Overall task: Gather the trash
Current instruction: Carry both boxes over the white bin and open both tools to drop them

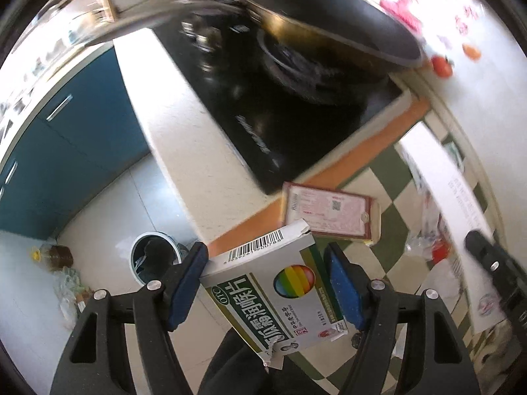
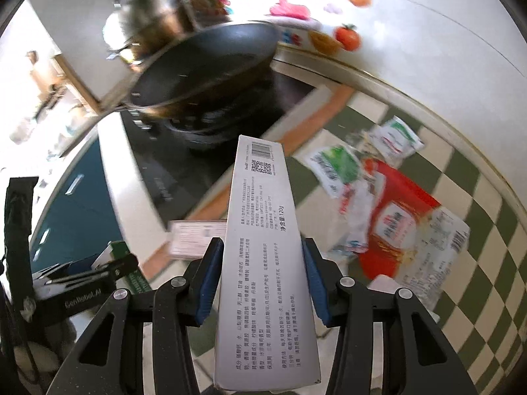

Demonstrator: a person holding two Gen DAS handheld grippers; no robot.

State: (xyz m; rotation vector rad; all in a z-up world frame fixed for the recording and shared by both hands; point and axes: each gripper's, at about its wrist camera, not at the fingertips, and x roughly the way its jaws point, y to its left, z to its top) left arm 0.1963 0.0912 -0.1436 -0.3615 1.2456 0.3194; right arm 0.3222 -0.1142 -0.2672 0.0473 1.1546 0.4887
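Note:
My left gripper (image 1: 265, 250) is shut on a green-and-white medicine box (image 1: 276, 293) with a rainbow circle, held above the counter edge. My right gripper (image 2: 263, 243) is shut on a long grey-white carton (image 2: 263, 230) that sticks out past the fingers. That carton (image 1: 451, 197) also shows at the right of the left wrist view. A pink flat packet (image 1: 329, 210) lies on the checked cloth (image 2: 461, 171). Red and green-white wrappers (image 2: 395, 204) are piled to the right. A round bin (image 1: 154, 256) stands on the floor below.
A black hob (image 1: 263, 108) with a dark frying pan (image 1: 329, 23) fills the counter's far side. Blue cabinet fronts (image 1: 66, 151) run below the counter. A bottle (image 1: 56, 256) and bags lie on the floor left of the bin. Fruit-shaped decorations (image 2: 346, 36) hang on the wall.

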